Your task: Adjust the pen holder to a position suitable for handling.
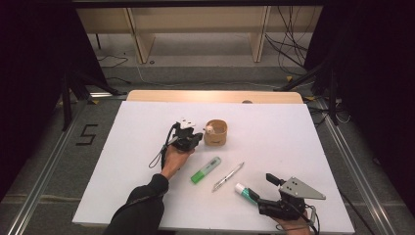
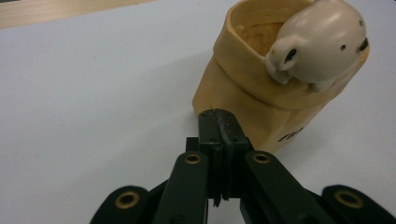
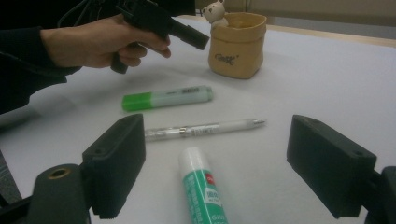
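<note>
Glue stick (image 3: 201, 189) lies between your right gripper's (image 3: 231, 168) wide-apart jaws, unclamped, so the grasp looks to be in hand: next, likely close on it, while your left gripper (image 2: 219, 122), jaws together and empty, sits just beside the holder (image 2: 261, 93).

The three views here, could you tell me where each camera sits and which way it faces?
High view: above the person's side, looking forward and down on the table; both forearms and grippers show.
Left gripper view: rides the left gripper, jaws shut, facing the tan pot.
Right gripper view: rides the right gripper, jaws open around the glue stick; the left hand shows.
All share the pot.
</note>
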Tool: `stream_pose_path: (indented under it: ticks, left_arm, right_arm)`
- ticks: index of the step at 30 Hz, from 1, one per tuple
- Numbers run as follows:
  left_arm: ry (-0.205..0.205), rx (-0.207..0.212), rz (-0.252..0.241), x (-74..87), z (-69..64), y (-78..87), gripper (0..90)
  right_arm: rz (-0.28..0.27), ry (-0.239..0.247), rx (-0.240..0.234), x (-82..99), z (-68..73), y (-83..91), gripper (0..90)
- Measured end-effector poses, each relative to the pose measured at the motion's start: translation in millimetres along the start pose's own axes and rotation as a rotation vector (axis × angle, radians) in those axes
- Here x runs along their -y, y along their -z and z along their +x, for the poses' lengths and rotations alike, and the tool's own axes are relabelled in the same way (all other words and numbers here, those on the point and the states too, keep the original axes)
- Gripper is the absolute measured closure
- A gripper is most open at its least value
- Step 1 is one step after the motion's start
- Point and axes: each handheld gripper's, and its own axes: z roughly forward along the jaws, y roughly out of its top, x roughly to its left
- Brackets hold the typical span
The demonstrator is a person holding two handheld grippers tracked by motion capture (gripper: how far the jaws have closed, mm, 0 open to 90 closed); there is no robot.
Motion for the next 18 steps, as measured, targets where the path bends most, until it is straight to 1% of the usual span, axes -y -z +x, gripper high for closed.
stream_pose_path:
  ticks: [2, 4, 5, 6, 9, 11, 14, 15, 16, 18]
  left_arm:
    - [-0.006, -0.003, 0.008, -0.6, -1.1, -3.9, 89.3]
    - [-0.016, 0.002, 0.028, -1.0, -1.8, -6.9, 89.4]
    - [-0.023, -0.008, 0.034, -1.2, -3.2, -8.5, 89.3]
    - [-0.021, -0.019, 0.031, -1.3, -3.8, -9.9, 89.3]
    - [0.017, -0.007, 0.033, -1.7, -0.5, -12.9, 89.4]
    - [0.012, -0.007, 0.038, -2.5, 0.2, -15.2, 89.4]
    - [0.02, -0.014, 0.041, -5.3, -1.8, -19.9, 89.4]
    - [0.016, -0.014, 0.044, -6.3, -3.3, -21.5, 89.4]
    - [0.003, -0.019, 0.046, -7.4, -5.3, -23.0, 89.4]
    - [-0.004, -0.02, 0.052, -10.2, -10.2, -26.4, 89.4]
  right_arm:
    - [-0.001, 0.002, 0.0, 0.1, 0.1, -0.2, 20.6]
    - [0.003, 0.003, -0.001, 0.2, 0.2, -0.2, 20.7]
    - [0.004, 0.004, -0.002, 0.3, 0.4, -0.3, 20.7]
    - [0.005, 0.005, -0.002, 0.3, 0.6, -0.4, 20.7]
    - [0.008, 0.003, -0.002, 0.4, 0.4, -0.9, 20.7]
    - [0.01, 0.006, -0.003, 0.5, 0.3, -1.3, 20.7]
    - [0.01, 0.006, -0.004, 0.5, 0.4, -1.4, 20.7]
    - [0.01, 0.007, -0.005, 0.5, 0.5, -1.3, 20.7]
    - [0.011, 0.008, -0.005, 0.5, 0.6, -1.2, 20.7]
    - [0.01, 0.007, -0.005, 0.4, 0.6, -1.0, 20.7]
